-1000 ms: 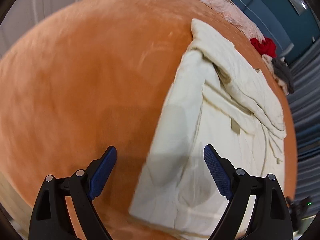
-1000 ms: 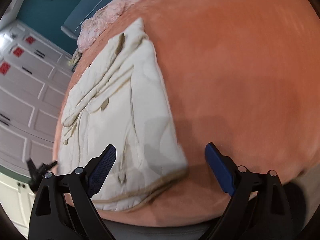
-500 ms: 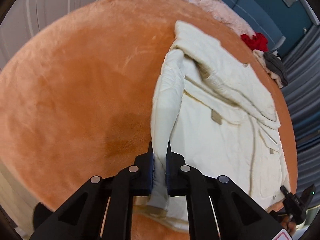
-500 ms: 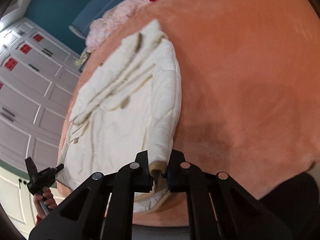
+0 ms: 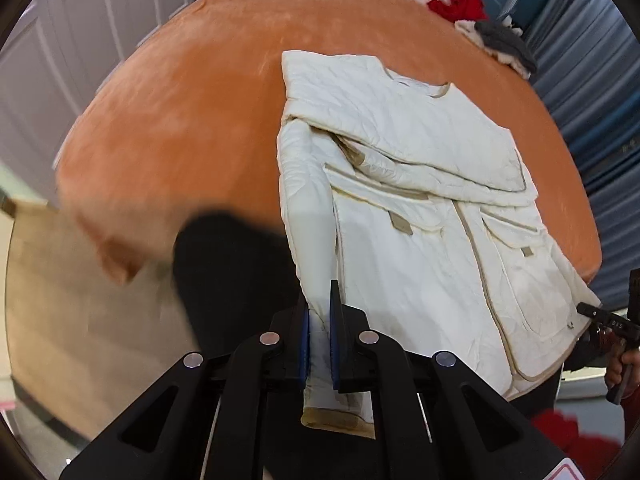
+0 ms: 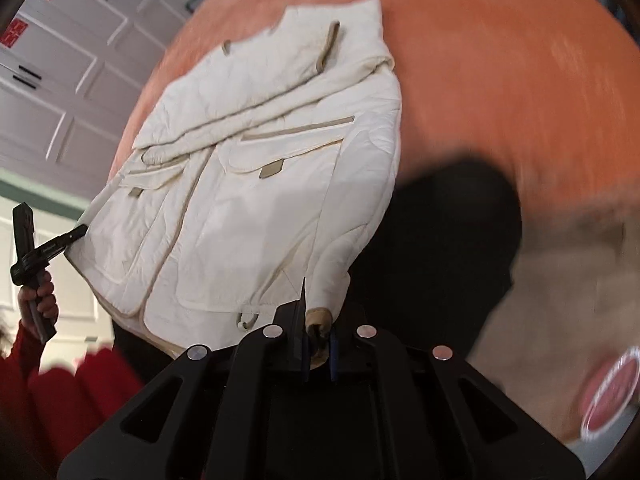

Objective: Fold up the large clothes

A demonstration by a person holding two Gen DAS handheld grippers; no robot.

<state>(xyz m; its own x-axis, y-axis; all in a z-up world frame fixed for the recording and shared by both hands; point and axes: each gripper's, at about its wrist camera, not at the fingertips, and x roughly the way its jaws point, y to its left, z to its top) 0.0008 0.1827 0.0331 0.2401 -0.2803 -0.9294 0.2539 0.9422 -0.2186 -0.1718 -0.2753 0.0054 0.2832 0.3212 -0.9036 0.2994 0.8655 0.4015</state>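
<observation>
A cream quilted jacket (image 5: 420, 208) with tan trim and flap pockets lies on an orange plush bed (image 5: 192, 120), its sleeves folded across the chest. My left gripper (image 5: 319, 340) is shut on the jacket's left hem corner and holds it lifted. My right gripper (image 6: 318, 344) is shut on the right hem corner (image 6: 320, 320), also lifted off the bed (image 6: 500, 60). The jacket (image 6: 260, 160) hangs from both grips, with its collar end still on the bed. The right gripper also shows at the far right of the left wrist view (image 5: 608, 320).
Pink, red and grey clothes (image 5: 492, 28) lie piled at the bed's far edge. White cabinet doors (image 6: 60, 80) stand to one side, blue curtains (image 5: 600, 100) to the other. Tan floor (image 5: 72, 320) lies below the bed's near edge.
Both grippers went from open over the hem to shut on its corners, then pulled the hem up and back off the bed edge.
</observation>
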